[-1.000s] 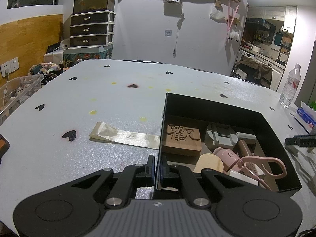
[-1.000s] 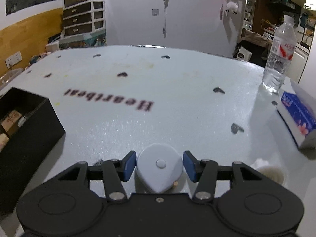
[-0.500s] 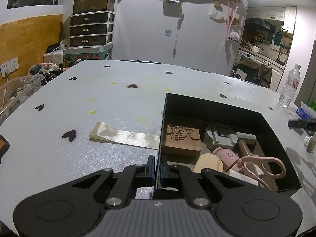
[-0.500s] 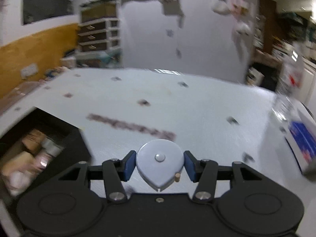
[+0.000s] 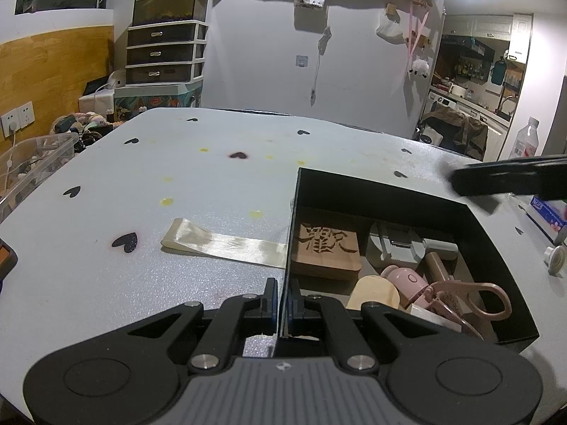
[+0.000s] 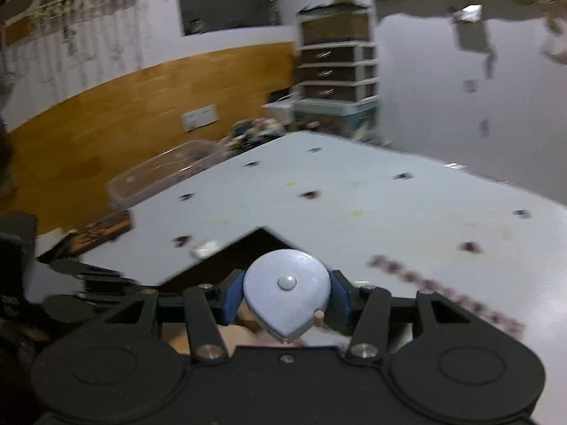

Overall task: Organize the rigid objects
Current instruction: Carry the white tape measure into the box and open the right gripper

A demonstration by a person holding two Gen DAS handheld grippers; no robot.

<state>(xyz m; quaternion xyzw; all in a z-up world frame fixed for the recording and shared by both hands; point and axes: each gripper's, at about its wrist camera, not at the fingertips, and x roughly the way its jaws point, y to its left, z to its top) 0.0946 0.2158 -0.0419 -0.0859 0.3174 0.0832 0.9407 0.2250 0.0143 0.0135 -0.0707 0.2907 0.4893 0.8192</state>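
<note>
A black open box (image 5: 372, 191) sits on the grey table. It holds a carved wooden block (image 5: 326, 249), a grey device (image 5: 397, 246), pink scissors (image 5: 471, 297) and other small items. My left gripper (image 5: 282, 304) is shut on the box's thin left wall near its front corner. My right gripper (image 6: 287, 295) is shut on a pale blue teardrop tape measure (image 6: 287, 290), held in the air above a corner of the box (image 6: 219, 265). In the left wrist view the right gripper (image 5: 510, 180) shows as a blurred black shape over the box's far right edge.
A beige strip (image 5: 223, 244) lies on the table just left of the box. To the right stand a water bottle (image 5: 526, 140), a tissue pack (image 5: 549, 209) and a small white roll (image 5: 554, 258). A clear plastic bin (image 5: 32, 163) sits past the table's left edge.
My right gripper has risen and swung left with the tape measure, from the open table to above the box. The left gripper and the box have not moved.
</note>
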